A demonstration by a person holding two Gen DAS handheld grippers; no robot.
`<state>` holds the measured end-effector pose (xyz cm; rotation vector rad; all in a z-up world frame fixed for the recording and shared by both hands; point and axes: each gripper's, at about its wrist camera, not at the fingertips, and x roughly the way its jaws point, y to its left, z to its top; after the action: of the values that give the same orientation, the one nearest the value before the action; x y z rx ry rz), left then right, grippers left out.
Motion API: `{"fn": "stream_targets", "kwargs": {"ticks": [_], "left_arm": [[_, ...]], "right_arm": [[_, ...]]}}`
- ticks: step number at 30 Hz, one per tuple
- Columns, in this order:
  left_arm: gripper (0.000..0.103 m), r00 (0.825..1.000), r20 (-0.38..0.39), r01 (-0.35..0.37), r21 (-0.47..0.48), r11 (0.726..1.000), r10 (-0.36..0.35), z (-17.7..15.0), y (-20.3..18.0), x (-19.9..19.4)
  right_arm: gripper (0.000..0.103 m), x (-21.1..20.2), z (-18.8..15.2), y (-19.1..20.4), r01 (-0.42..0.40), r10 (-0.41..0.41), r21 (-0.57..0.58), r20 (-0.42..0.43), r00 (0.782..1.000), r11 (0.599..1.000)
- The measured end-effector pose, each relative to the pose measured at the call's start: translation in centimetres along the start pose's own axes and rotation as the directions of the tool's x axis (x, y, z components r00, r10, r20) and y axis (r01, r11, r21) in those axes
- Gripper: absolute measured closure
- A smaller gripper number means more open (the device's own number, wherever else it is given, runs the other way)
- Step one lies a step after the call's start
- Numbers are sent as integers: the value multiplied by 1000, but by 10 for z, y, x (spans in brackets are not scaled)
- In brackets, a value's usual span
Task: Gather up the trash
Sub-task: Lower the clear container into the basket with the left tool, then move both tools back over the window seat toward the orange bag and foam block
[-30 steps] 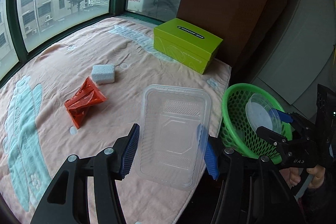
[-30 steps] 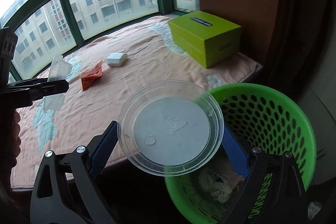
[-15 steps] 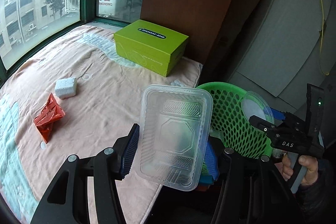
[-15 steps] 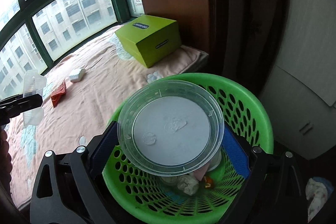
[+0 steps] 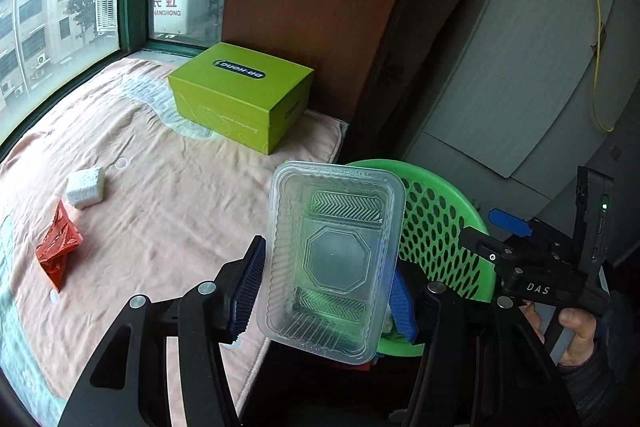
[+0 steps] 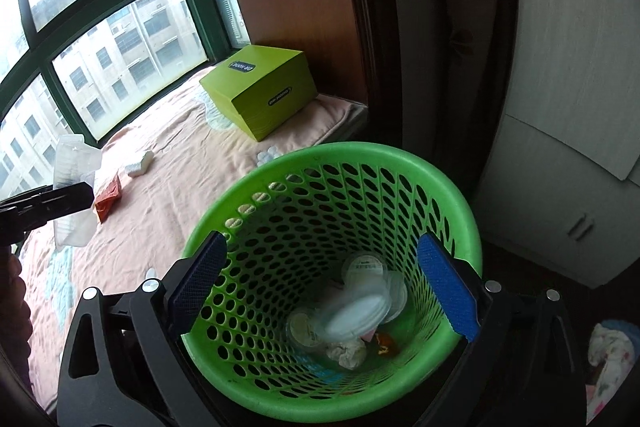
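Note:
My left gripper (image 5: 326,293) is shut on a clear rectangular plastic container (image 5: 334,259), held upright beside the rim of the green mesh basket (image 5: 444,223). In the right wrist view the same container (image 6: 74,195) shows at the left edge. My right gripper (image 6: 326,287) stands open over the basket (image 6: 400,163), nothing between its blue pads. The round clear lid (image 6: 358,315) lies blurred in the basket bottom among cups and crumpled paper. A red wrapper (image 5: 58,253) and a white foam block (image 5: 85,187) lie on the pink blanket.
A green shoebox (image 5: 240,93) sits at the blanket's far corner by a brown panel. Windows run along the far side. A white cabinet (image 6: 560,163) stands right of the basket. A hand (image 5: 576,335) holds the right gripper's handle.
The right gripper swung over the basket and opened; the round lid left its pads and fell in. The left gripper carried the container right, up to the basket's rim.

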<state>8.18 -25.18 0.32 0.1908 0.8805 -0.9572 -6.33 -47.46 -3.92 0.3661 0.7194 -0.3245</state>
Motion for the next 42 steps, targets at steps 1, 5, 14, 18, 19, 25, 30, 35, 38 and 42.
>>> {"fn": "stream_targets", "kwargs": {"ticks": [1,5,14,18,19,25,30,35,38,42], "left_arm": [[49,1000,-2,4,1,1000,-4,1,-3,1],[49,1000,-9,18,7,1000,-18,3,-13,5],[48,998,-53,47,10,999,-46,2,-33,26],[49,996,-75,54,13,998,-53,0,-40,37],[49,995,-80,55,14,998,-54,0,-41,39],[49,993,-99,64,16,998,-62,-1,-50,50],[49,992,-109,74,25,997,-71,-1,-58,56],[43,991,-116,72,29,997,-68,1,-65,63],[33,992,-110,66,29,997,-63,1,-66,64],[25,993,-100,58,18,998,-56,1,-63,63]], "right_arm": [[8,-2,0,-1,-2,2,3,4,1000,1000],[8,-11,0,-5,1,-1,13,26,1000,1000],[8,-25,3,-15,7,-10,38,59,998,999],[8,-29,3,-19,7,-10,48,69,998,999],[8,-30,2,-20,5,-9,51,71,997,999],[8,-32,3,-24,-1,-3,60,75,997,998],[8,-34,3,-28,-4,-1,71,78,997,997],[8,-36,2,-32,-2,-5,80,82,997,997],[8,-36,2,-34,-4,-3,88,82,997,996],[8,-35,2,-36,-11,3,97,81,997,995]]}}
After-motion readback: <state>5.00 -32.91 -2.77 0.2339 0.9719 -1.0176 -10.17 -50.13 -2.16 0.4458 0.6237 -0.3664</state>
